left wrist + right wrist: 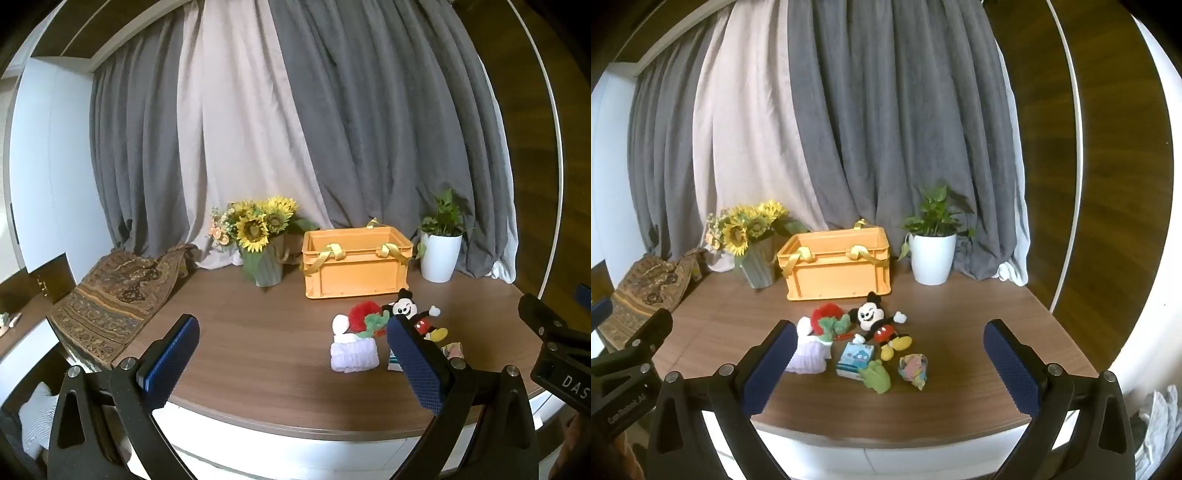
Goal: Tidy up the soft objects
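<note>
we see the soft things gathered in a loose cluster on the wooden table, just in front of the orange crate: a mouse plush lying on its back, a red fluffy piece and a green one to its left, a pale lilac knitted item nearer us, a small blue-and-white packet, a green plush bit touching the packet, and a pastel crumpled ball just beside it. our right gripper hangs above the near table edge with its blue pads spread wide, nothing between them. our left gripper is likewise released and empty, off to the left of the cluster. behind the crate stand sunflowers in a grey vase and a potted plant, with grey curtains behind and a patterned cloth draped at the far left.
</note>
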`<state>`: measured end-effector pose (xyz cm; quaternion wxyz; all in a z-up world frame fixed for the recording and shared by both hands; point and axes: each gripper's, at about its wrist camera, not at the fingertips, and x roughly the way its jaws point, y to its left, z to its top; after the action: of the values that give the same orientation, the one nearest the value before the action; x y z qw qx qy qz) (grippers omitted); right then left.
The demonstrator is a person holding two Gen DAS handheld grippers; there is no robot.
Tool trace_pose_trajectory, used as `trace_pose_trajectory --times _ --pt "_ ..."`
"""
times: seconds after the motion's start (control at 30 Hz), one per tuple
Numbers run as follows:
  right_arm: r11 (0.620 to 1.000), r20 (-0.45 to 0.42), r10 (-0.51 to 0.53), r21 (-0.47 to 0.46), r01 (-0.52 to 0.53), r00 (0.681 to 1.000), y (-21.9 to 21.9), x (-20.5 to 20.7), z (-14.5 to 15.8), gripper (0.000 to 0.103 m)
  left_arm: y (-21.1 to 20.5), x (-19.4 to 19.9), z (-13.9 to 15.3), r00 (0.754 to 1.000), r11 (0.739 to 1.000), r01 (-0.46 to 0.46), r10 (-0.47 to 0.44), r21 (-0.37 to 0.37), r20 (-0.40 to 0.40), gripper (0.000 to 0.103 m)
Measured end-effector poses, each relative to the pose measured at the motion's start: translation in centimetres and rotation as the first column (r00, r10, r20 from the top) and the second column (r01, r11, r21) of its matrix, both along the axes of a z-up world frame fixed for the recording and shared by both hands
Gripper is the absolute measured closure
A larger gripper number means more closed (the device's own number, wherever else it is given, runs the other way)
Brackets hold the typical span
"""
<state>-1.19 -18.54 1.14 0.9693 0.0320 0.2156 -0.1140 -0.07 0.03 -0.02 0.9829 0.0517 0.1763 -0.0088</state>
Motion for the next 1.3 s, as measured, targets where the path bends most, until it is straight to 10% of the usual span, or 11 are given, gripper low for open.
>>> trace_pose_trajectory --times 1.3 --pt "1.000 0.016 0.003 0.005 -0.003 1.000 0.0 -1.0 0.5 0.001 0.6 -1.0 1.7 1.000 1.000 -0.007 0.007 -0.021 0.017 0.000"
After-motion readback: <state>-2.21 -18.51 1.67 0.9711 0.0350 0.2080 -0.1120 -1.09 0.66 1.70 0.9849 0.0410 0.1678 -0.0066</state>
